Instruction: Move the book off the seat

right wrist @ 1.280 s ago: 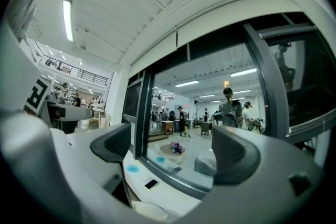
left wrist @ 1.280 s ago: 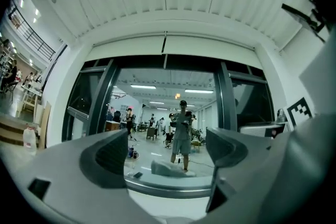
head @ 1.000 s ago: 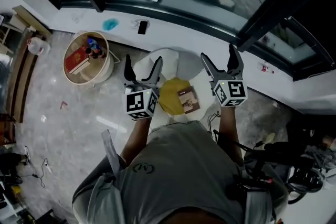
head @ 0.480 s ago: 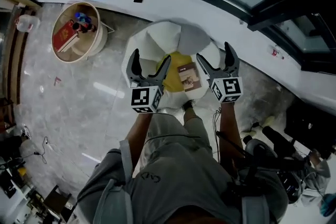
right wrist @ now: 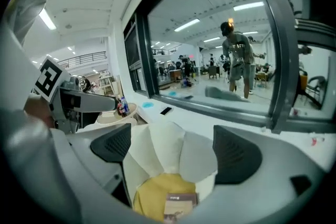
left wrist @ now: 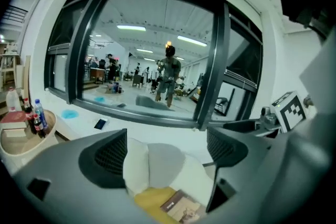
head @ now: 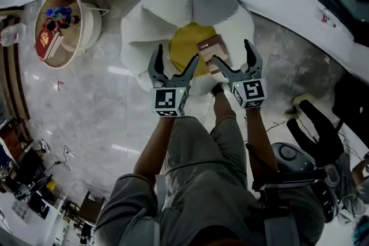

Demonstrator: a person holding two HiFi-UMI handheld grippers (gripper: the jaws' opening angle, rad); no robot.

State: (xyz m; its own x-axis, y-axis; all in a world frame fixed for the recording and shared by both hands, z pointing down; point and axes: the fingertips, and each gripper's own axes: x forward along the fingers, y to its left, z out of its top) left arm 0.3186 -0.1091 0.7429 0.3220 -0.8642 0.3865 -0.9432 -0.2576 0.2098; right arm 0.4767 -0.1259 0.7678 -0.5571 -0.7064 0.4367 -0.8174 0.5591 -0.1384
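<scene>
Currently book (head: pixel 209 47) lies flat on yellow cushion (head: pixel 183 46) of white petal-shaped seat (head: pixel 154 11). Left tongs (head: pixel 176 60) spread wide, empty, hover over cushion's near edge; right tongs (head: pixel 233 58) likewise spread, empty, at book's near side.

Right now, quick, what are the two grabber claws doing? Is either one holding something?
Left gripper: open, holding nothing.
Right gripper: open, holding nothing; the book is not between its jaws.

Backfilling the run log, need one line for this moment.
phase: pre-grasp | left tool: open, empty | right tool: open, empty | book: untouched, on yellow cushion of white seat
</scene>
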